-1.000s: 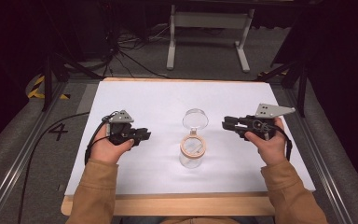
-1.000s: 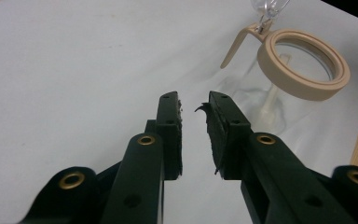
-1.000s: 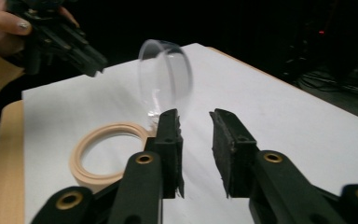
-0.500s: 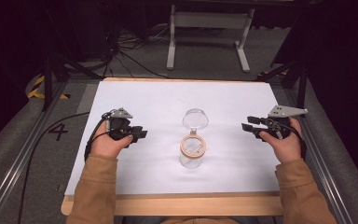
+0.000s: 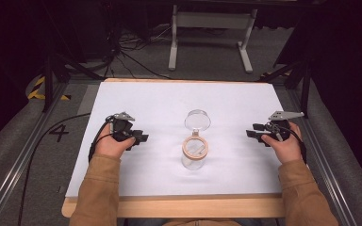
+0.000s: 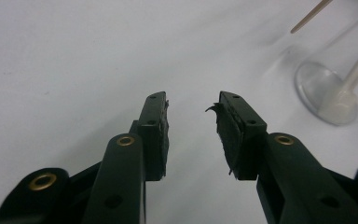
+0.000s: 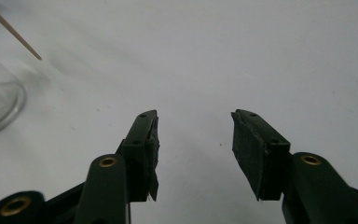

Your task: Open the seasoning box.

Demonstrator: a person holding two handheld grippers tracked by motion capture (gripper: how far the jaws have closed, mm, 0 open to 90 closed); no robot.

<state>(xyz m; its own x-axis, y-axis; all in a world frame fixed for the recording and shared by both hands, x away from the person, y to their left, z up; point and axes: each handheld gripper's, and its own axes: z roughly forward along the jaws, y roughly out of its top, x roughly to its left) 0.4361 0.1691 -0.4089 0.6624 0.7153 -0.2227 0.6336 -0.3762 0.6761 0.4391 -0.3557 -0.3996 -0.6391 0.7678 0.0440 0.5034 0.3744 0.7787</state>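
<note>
A clear glass jar (image 5: 194, 153) with a light wooden rim stands upright near the middle of the white-covered desk (image 5: 169, 101). Just beyond it, a round clear lid (image 5: 197, 119) lies flat on the white surface, close to the jar; whether the two touch cannot be told.

The left tool (image 5: 141, 138) rests low over the desk, left of the jar and well apart from it. In the left gripper view its jaws stand apart with nothing between them, and the jar's glass base (image 6: 324, 95) shows off to the upper right.

The right tool (image 5: 252, 134) sits on the other side of the jar, near the desk's right edge. In the right gripper view its jaws are also spread wide and empty, over bare white surface.
</note>
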